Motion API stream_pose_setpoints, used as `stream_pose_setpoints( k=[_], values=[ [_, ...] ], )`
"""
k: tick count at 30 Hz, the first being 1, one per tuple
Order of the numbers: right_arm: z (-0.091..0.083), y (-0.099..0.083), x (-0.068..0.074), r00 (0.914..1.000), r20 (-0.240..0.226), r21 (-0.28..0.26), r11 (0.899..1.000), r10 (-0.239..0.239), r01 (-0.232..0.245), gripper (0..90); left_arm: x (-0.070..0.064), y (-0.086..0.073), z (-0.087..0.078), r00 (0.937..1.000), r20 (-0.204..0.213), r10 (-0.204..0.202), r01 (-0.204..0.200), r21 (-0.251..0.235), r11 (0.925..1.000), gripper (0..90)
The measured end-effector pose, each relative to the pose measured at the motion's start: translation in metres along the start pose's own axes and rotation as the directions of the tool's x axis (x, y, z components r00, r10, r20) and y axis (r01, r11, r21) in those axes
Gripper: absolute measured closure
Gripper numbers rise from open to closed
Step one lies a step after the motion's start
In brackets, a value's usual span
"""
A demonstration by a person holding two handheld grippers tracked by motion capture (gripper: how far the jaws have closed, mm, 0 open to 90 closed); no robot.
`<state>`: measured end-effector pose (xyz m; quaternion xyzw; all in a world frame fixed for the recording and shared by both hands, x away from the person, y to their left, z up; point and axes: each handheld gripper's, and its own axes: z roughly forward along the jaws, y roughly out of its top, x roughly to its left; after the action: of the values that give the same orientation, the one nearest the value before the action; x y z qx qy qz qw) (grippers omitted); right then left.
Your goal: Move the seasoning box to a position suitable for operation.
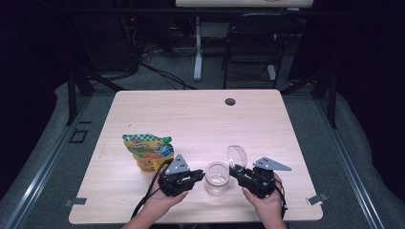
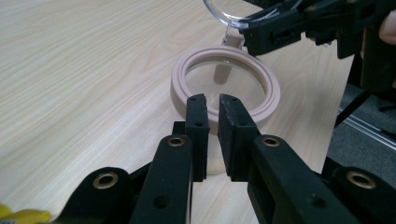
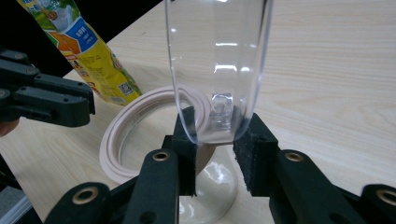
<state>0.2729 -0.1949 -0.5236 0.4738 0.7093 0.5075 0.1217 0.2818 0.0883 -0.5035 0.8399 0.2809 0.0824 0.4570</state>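
A clear jar (image 1: 217, 177) with a beige rim (image 2: 187, 70) stands near the table's front edge. Its hinged clear lid (image 1: 237, 155) is swung up and stands upright. My right gripper (image 1: 235, 170) is at the jar's right. In the right gripper view, the jaws of this gripper (image 3: 215, 126) are closed on the lower edge of the lid (image 3: 219, 56) by the hinge. My left gripper (image 1: 199, 176) is at the jar's left side, shut to a narrow slit with nothing between its jaws. In the left gripper view this gripper (image 2: 214, 100) lies just over the near rim.
A yellow and green drink pouch (image 1: 148, 151) lies flat left of the jar, behind my left hand. A cable hole (image 1: 230, 101) sits near the table's far edge. A dark chair (image 1: 253, 38) and a desk leg stand beyond the table.
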Motion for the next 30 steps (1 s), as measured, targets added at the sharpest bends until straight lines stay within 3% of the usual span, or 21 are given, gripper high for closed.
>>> stream_pose_setpoints(
  k=[3, 8, 13, 16, 19, 21, 24, 26, 28, 30],
  values=[
    [0.004, 0.003, -0.002, 0.9999, -0.011, 0.001, 1.0, 0.0, 0.0, 71.7, 0.002, -0.003, -0.002, 0.9999, -0.011, -0.005, 0.005, 0.001, 1.0, 81.1],
    [0.016, 0.01, -0.009, 0.9988, -0.046, 0.007, 1.0, 0.015, -0.015, 74.1, 0.007, -0.01, -0.013, 0.9977, -0.066, -0.015, 0.015, -0.009, 0.9999, 76.0],
    [0.024, 0.015, -0.009, 0.9985, -0.055, 0.008, 1.0, -0.002, 0.002, 75.1, 0.01, -0.015, -0.02, 0.9958, -0.083, -0.037, 0.036, -0.015, 0.9992, 72.2],
    [0.027, 0.018, -0.011, 0.9983, -0.058, 0.015, 1.0, -0.007, 0.008, 74.9, 0.012, -0.022, -0.028, 0.9933, -0.11, -0.034, 0.031, -0.03, 0.9991, 65.1],
    [0.027, 0.018, -0.01, 0.9984, -0.05, 0.01, 1.0, -0.026, 0.027, 73.7, 0.014, -0.027, -0.034, 0.9942, -0.1, -0.041, 0.037, -0.047, 0.9982, 59.3],
    [0.022, 0.018, -0.007, 0.9961, -0.031, 0.014, 0.996, -0.082, 0.083, 68.3, 0.021, -0.034, -0.041, 0.993, -0.111, -0.041, 0.035, -0.054, 0.9979, 55.3],
    [0.015, 0.016, -0.004, 0.993, -0.012, 0.013, 0.993, -0.117, 0.117, 65.3, 0.033, -0.044, -0.053, 0.9915, -0.103, -0.08, 0.075, -0.053, 0.9958, 53.6],
    [0.01, 0.013, -0.004, 0.9923, 0.003, 0.006, 0.992, -0.123, 0.123, 64.6, 0.037, -0.048, -0.06, 0.992, -0.094, -0.085, 0.08, -0.052, 0.9954, 54.7],
    [0.006, 0.011, -0.005, 0.9922, 0.013, 0.009, 0.992, -0.124, 0.124, 64.0, 0.04, -0.052, -0.066, 0.9902, -0.12, -0.07, 0.065, -0.048, 0.9967, 55.0],
    [0.001, 0.008, -0.006, 0.9933, 0.019, 0.008, 0.993, -0.114, 0.114, 62.6, 0.046, -0.056, -0.073, 0.9894, -0.12, -0.082, 0.076, -0.06, 0.9953, 55.3]
  ],
)
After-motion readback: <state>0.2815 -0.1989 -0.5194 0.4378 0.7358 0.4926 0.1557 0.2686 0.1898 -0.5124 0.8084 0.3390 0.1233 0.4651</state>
